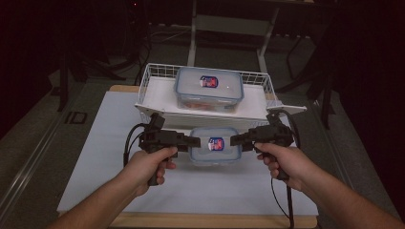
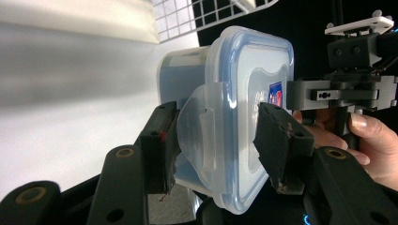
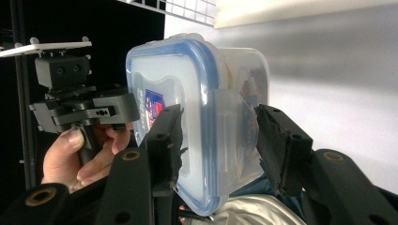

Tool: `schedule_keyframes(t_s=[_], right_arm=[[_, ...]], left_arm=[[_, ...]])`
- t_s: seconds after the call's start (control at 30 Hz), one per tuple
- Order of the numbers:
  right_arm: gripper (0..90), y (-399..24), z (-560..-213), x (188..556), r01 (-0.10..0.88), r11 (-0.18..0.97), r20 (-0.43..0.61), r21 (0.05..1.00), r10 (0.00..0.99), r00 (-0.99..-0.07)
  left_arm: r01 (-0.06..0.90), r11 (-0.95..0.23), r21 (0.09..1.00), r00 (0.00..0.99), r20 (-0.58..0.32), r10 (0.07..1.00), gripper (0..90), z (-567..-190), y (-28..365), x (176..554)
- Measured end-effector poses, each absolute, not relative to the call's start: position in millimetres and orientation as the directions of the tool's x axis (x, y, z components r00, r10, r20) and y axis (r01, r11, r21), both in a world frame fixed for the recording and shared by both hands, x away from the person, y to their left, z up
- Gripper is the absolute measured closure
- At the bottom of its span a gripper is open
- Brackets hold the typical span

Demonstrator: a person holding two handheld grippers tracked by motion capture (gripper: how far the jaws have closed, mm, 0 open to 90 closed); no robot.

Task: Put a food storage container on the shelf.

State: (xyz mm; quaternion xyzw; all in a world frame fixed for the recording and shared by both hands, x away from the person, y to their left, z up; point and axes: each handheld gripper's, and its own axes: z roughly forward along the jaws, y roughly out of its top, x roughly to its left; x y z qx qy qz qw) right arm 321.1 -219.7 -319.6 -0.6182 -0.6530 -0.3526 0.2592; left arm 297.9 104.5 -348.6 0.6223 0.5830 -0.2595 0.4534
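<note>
A clear plastic container [image 1: 215, 145] with a blue-rimmed lid and a red and blue label hangs above the white table, held level between both grippers. My left gripper [image 1: 196, 141] clamps its left end and my right gripper [image 1: 235, 140] its right end. In the left gripper view the jaws [image 2: 216, 136] press on the side latch and the lid of the container [image 2: 248, 79]. The right gripper view has the jaws [image 3: 218, 136] closed across the lid and the base of the container [image 3: 173, 75], with brownish contents dim inside.
A white wire basket [image 1: 157, 98] stands at the table's far edge with a second, similar lidded container [image 1: 208, 88] in it. The white tabletop [image 1: 110, 157] spreads below the hands. Dark floor, frame legs and cables surround the table.
</note>
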Motion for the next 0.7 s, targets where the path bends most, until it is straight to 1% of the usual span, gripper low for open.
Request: schedule_keyframes(t_s=[0.33, 0.4, 0.7], right_arm=[[52.0, -218, -296, 332, 0.988, -0.011, 0.773, 0.151, 0.624, -0.111], [52.0, -216, -285, 336, 0.987, 0.002, 0.769, 0.162, 0.626, -0.128], [52.5, -216, -273, 345, 0.984, 0.006, 0.761, 0.179, 0.633, -0.142]], left_arm=[[0.954, 0.101, 0.283, 0.201, -0.85, 0.487, 50.7, -330, 106, 306], [0.945, 0.112, 0.306, 0.22, -0.852, 0.475, 50.8, -320, 109, 308], [0.941, 0.135, 0.309, 0.215, -0.859, 0.464, 50.8, -314, 109, 318]])
